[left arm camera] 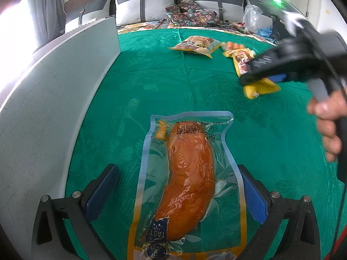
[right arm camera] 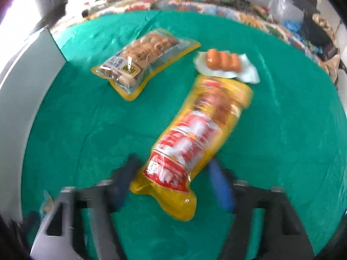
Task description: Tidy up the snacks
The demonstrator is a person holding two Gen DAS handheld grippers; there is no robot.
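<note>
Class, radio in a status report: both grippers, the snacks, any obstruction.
Left gripper open, straddling sausage pack. Right gripper around yellow snack bag, grip unclear. Nothing obstructing.

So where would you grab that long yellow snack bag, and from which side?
Across its near end, from above. The yellow snack bag lies flat on the green cloth, long and narrow, and its near end already sits between the right gripper's fingers, so they span its width.
</note>
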